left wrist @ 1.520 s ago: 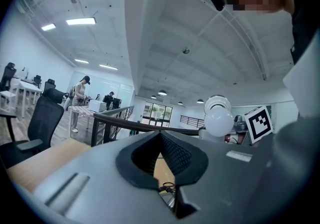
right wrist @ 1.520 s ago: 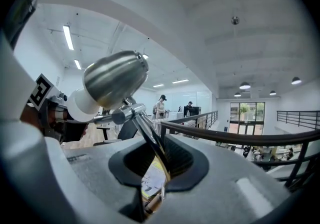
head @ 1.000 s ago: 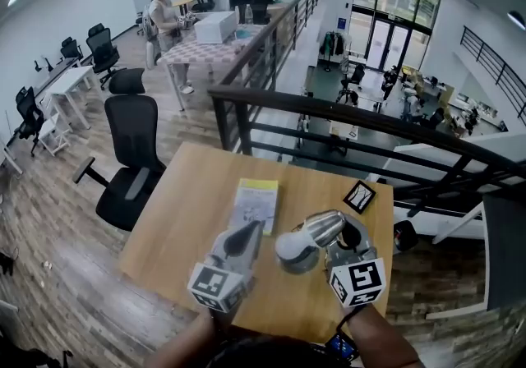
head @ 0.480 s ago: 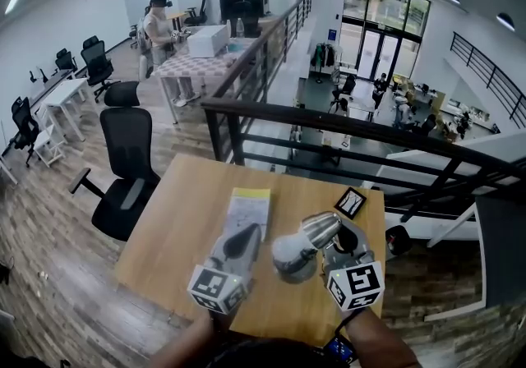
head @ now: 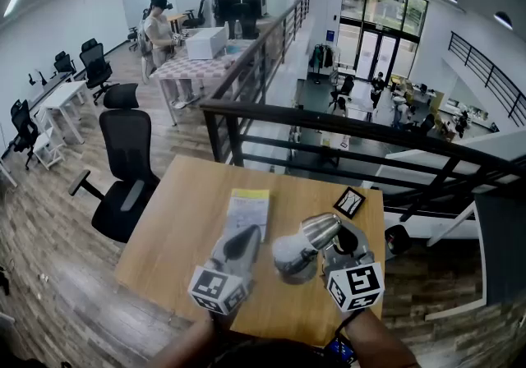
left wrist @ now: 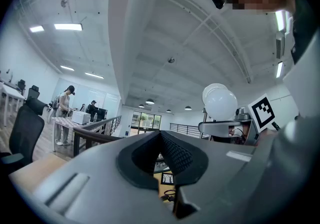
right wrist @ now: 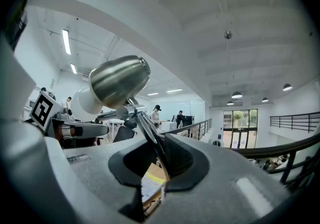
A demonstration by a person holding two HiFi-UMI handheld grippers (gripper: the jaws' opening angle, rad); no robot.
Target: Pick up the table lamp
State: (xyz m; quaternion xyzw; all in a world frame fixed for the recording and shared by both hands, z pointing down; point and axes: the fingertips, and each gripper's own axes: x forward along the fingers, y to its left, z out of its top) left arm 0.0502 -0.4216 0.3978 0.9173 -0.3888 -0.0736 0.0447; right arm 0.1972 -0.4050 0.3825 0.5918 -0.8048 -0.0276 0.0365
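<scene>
**One thin stem carries the whole lamp**

Both pads of the right gripper are clenched on the lamp's slim metal stem, which runs up and out from between them. Just above and to the left of those fingers sits the brushed metal shade, with a white bulb at its wide end. The lamp's foot is not visible in any view, so I cannot tell whether it has left the table.

The left gripper has its fingers closed together with nothing between them. It hangs just to the left of the lamp and is not touching it.

The lamp looks stiff and top-heavy. The shade rides well above the pinch point, so it will likely try to swing or twist round the smooth, narrow stem, and polished metal is slippery under rubber pads. A firm hold low on the stem, kept upright, seems the safest place. The bulb looks fragile and should not be gripped or knocked.

Beyond the fingertips a booklet lies flat ahead of the left gripper, and a small dark card lies ahead of the right one.
</scene>
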